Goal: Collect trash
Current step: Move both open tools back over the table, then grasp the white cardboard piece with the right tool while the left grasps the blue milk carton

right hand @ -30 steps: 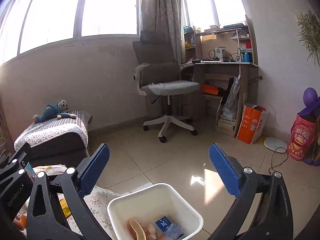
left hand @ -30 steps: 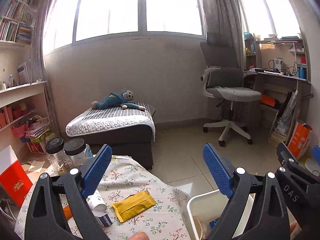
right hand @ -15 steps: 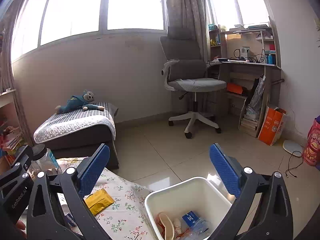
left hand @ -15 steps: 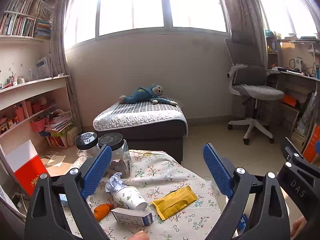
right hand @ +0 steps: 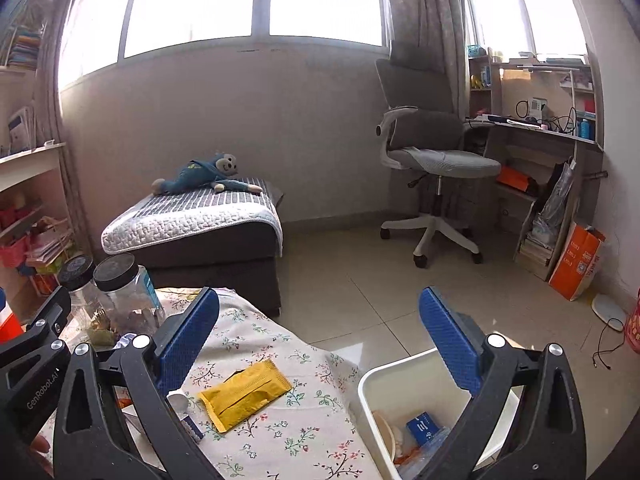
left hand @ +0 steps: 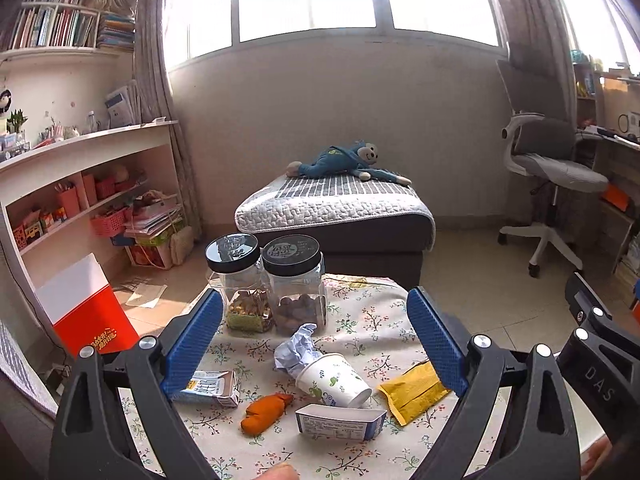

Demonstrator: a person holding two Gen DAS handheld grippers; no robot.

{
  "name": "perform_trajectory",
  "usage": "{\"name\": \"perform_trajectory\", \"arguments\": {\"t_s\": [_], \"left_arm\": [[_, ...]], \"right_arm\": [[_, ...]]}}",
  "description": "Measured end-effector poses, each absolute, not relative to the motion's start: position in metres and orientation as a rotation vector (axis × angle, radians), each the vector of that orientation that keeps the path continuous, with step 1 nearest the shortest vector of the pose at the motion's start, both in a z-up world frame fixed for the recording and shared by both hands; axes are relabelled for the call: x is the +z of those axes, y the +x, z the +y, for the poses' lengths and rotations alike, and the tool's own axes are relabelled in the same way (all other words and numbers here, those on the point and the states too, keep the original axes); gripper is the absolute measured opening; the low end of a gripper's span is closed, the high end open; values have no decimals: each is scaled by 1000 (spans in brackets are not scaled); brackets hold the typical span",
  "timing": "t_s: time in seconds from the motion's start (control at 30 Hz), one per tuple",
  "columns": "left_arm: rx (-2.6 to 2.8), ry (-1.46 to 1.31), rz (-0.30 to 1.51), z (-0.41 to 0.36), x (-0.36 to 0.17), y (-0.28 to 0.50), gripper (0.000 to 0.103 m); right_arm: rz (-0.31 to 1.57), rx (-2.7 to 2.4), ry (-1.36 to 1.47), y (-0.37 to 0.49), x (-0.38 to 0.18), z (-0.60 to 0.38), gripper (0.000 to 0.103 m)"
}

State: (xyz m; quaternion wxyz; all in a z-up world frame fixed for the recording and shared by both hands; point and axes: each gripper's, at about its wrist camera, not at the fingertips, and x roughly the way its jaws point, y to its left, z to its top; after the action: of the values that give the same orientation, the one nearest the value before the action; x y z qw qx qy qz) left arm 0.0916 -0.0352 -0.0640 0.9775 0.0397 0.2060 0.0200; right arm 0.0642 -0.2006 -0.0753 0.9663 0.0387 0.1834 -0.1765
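Observation:
Trash lies on a floral-cloth table [left hand: 360, 320]: a tipped paper cup [left hand: 334, 380], crumpled paper [left hand: 298, 350], a yellow packet [left hand: 412, 392] [right hand: 244, 394], an orange scrap [left hand: 264, 412], a white-blue tray box [left hand: 340, 420] and a small carton [left hand: 210, 388]. My left gripper [left hand: 314, 344] is open and empty above these. My right gripper [right hand: 318, 344] is open and empty, between the table and the white bin [right hand: 400, 376], which holds several discarded items.
Two black-lidded jars [left hand: 294, 284] stand at the table's far edge. A low bed with a blue plush toy [left hand: 344, 160] is behind. An office chair [right hand: 432, 168] and desk stand right, shelves and a red box [left hand: 86, 312] left.
Both grippers have swung left, from over the bin toward the table. The trash on the table has come into fuller view. Both stay open.

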Motion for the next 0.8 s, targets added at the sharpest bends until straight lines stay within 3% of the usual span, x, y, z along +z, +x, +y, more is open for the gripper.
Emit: {"name": "perform_trajectory", "arguments": {"t_s": [0.27,0.5,0.8], "left_arm": [[124,66,496,14,-84,114,91],[221,88,714,71,-133,156,91],[489,-391,994,161,-191,184,90]], "right_arm": [[445,-285,63,90,-91,-163,96],[531,-233,17,112,-110,-134,96],[602,-120,-105,132,-135,-103,96]]}}
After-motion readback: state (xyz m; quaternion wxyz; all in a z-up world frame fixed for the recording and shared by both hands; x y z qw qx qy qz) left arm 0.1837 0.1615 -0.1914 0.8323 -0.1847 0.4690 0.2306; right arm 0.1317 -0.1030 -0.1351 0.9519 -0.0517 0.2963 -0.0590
